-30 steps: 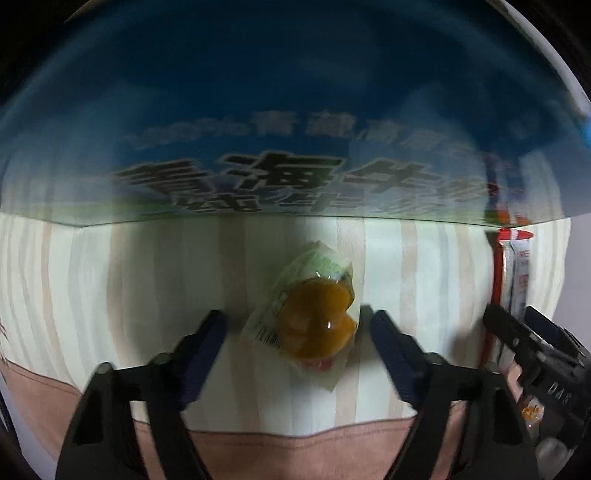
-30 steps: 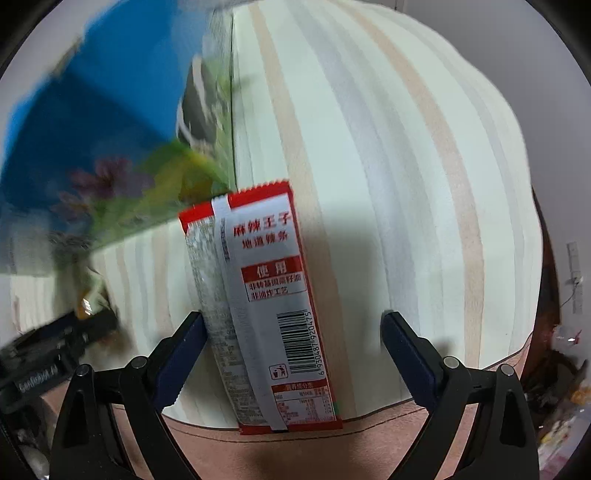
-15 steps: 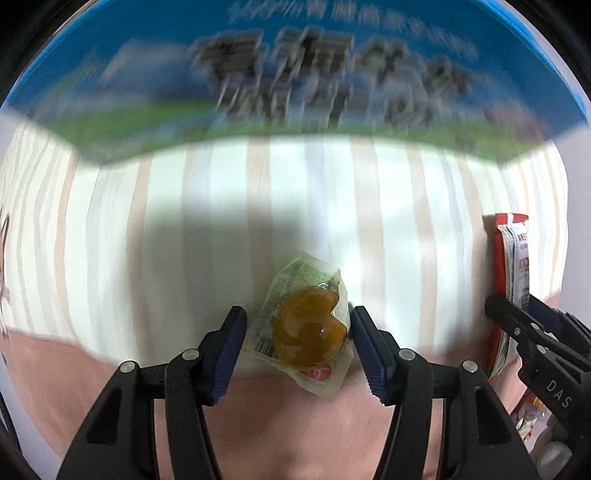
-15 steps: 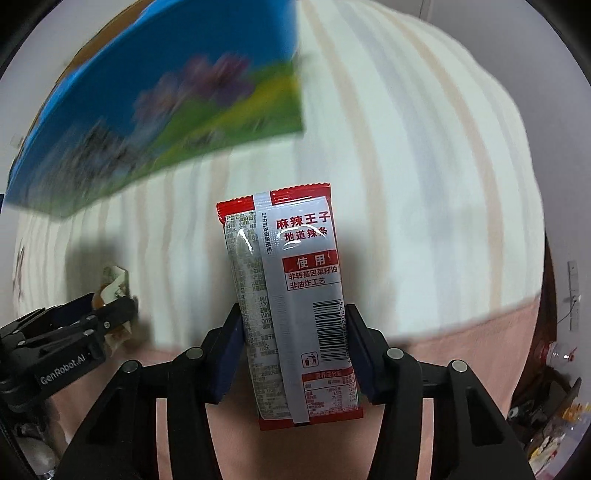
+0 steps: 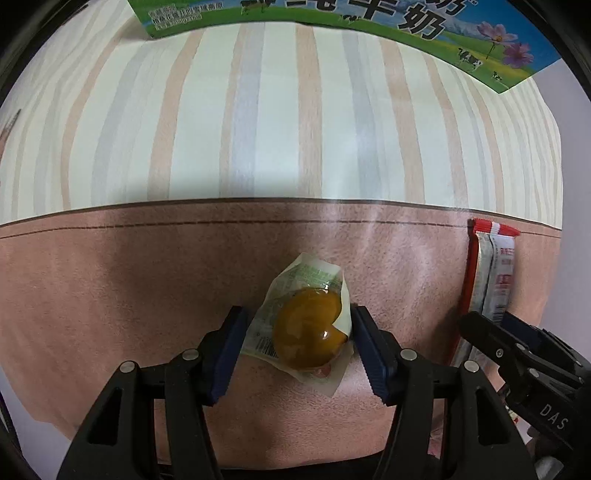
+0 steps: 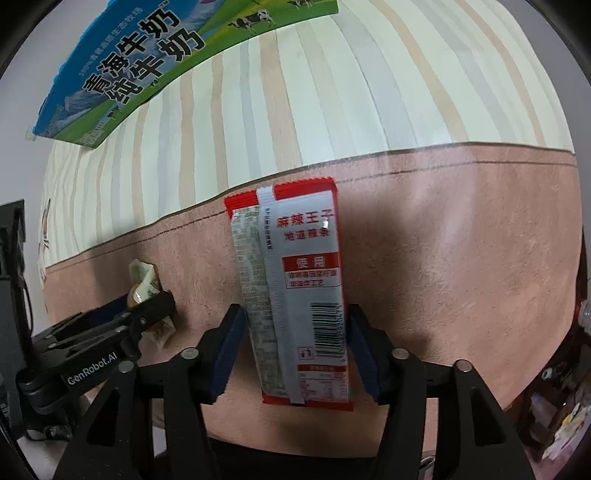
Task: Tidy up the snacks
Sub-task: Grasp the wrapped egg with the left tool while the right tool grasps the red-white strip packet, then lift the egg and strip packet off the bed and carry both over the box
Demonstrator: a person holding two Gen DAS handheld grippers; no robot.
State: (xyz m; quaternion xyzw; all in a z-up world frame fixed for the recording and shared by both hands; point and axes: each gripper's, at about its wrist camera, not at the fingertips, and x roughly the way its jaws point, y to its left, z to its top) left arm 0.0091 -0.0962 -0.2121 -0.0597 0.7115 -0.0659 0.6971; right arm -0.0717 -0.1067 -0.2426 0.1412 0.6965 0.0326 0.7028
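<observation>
A clear packet with a round amber-brown snack [image 5: 308,339] sits between the blue pads of my left gripper [image 5: 298,319], above the pink band of the cloth. Both pads touch its wrapper, and the jaws are starting to open. A long red and white snack packet [image 6: 299,295] stands lengthwise in my right gripper [image 6: 295,315], pads against both of its edges; these jaws are opening too. The two grippers are side by side: the red packet [image 5: 491,273] shows at the right of the left wrist view, and the brown snack's wrapper [image 6: 142,280] at the left of the right wrist view.
A blue and green milk carton [image 5: 388,22] lies at the far side on the cream striped cloth [image 5: 295,122]. The pink band [image 6: 461,258] runs along the near edge. Clutter sits off the cloth at the lower right [image 6: 554,417], and dark equipment at the left [image 6: 11,240].
Both grippers closed onto their packets and carried them away from the milk carton, from the striped part to over the pink band near the edge.
</observation>
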